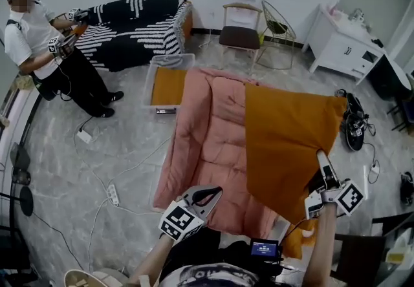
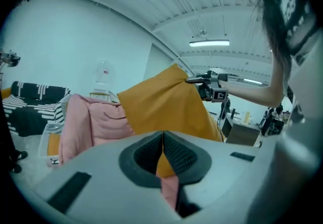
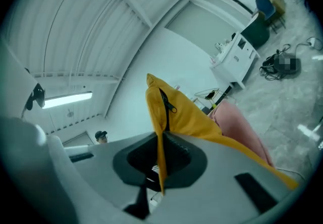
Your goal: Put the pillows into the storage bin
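Orange cloth fills the middle of our sight: the pillow (image 1: 288,140) hangs raised over the pink quilt (image 1: 207,130), held by one edge in our right gripper (image 1: 321,156). In the right gripper view the jaws are clenched on that edge. The fabric is pinched flat between the pads, and a black zip (image 3: 166,101) runs up the seam just above them. From the head view the pillow spreads wide and slants across the right side of the quilt (whether its lower corner rests on the quilt we cannot tell).

Our left gripper (image 1: 215,192) hovers over the near end of the quilt, just left of the pillow and apart from it. Its jaws are closed together with nothing between them. Through the slit below the pads we see only orange and pink farther off.

The bin (image 1: 148,85), clear-walled, stands on the floor past the far end of the quilt, between it and a striped sofa (image 1: 136,27). A second pillow (image 1: 169,86), also orange, lies inside it. The held pillow is well apart from the bin. A person (image 1: 39,40) stands at the far left beside the sofa, with grippers in hand.
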{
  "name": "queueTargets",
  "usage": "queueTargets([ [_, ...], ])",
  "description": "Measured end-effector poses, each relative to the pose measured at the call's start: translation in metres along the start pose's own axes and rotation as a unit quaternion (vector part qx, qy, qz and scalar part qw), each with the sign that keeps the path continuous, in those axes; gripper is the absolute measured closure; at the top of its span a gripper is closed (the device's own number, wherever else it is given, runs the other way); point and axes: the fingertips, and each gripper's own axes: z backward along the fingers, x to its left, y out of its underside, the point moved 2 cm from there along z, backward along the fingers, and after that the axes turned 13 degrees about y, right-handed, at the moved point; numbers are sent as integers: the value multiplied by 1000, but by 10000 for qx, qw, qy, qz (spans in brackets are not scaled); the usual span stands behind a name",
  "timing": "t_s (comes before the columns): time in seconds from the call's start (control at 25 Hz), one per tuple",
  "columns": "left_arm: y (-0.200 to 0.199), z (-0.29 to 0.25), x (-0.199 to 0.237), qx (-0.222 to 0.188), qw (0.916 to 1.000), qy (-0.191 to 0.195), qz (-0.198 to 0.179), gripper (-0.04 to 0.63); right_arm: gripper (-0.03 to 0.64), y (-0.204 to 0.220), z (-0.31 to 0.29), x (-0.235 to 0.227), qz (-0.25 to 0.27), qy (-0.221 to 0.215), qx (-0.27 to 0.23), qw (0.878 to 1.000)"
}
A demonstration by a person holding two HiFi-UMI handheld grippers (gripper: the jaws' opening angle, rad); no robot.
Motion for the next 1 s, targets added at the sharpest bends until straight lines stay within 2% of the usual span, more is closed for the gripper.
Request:
queueTargets([
  [0.12, -6, -25, -12, 147, 9991, 339, -199, 583, 604, -33, 48, -16, -221, 4, -555, 9982],
  [0.32, -23, -85, -58, 220, 9936, 1023, -426, 583, 604, -95, 150, -68, -526, 533, -1453, 9865],
  [0.52, -13, -141, -116, 367, 9867, 1483, -556, 583, 604, -123, 244, -122, -518, 905, -1957, 9751],
  [0.68, -1, -182, -170, 436, 9824, 1743, -507, 583, 604, -131, 305, -162, -260, 1280, -1954, 9720],
  [1.0, 20, -250, -282, 567, 9754, 2078, -466, 583, 604, -99, 390, -268, 20, 1976, -1223, 9726],
])
